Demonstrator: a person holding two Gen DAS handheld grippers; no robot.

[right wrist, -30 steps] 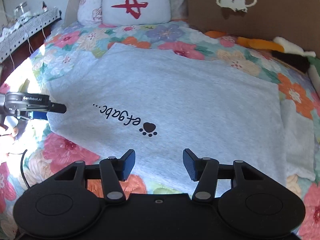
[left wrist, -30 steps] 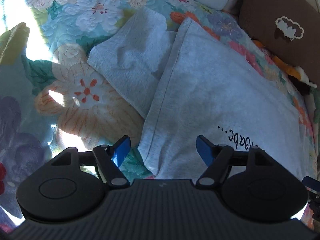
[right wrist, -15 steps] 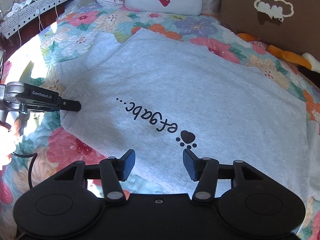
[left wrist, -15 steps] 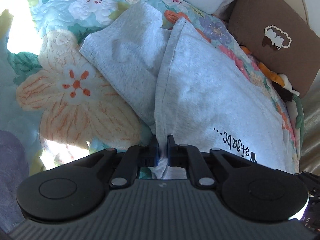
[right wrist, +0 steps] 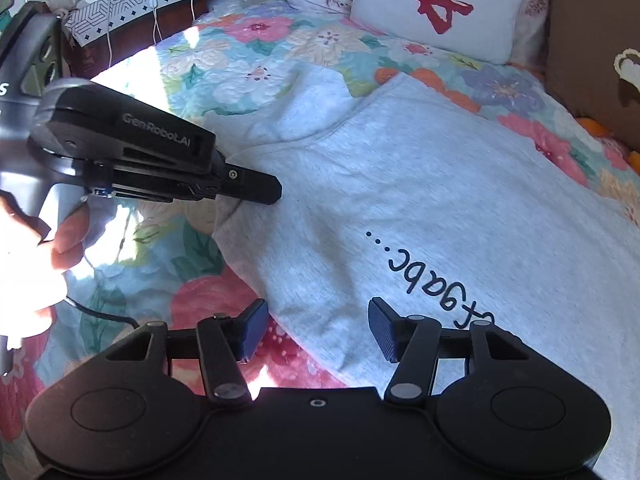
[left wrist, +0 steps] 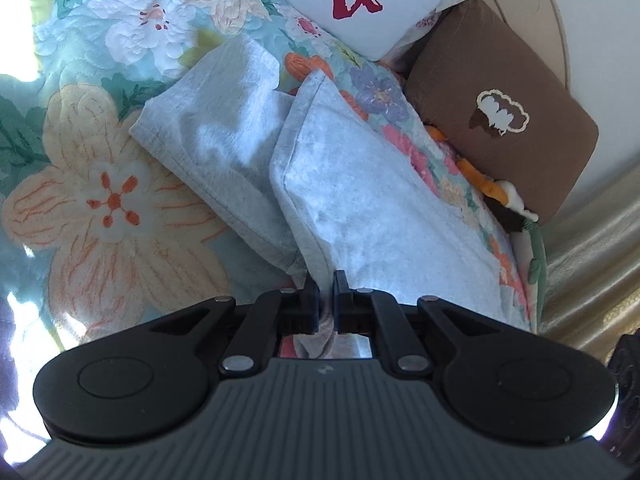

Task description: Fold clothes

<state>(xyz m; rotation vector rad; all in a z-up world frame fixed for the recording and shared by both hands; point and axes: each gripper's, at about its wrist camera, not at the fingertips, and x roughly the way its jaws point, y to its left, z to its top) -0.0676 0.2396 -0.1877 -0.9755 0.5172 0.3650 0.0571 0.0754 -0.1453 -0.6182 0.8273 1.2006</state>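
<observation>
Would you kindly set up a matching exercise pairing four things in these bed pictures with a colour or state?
Things:
1. T-shirt
2. White pillow
3. Left gripper
4. Right gripper

Descriptions:
A. jaws apart over the shirt's near edge, nothing pinched
B. grey, with black lettering
C. shut on a shirt corner
D. bears a red character

Pairs: 1-B, 2-D, 3-C, 4-A

Grey T-shirt [right wrist: 420,184], floral quilt [left wrist: 112,200], brown cushion [left wrist: 500,120]
</observation>
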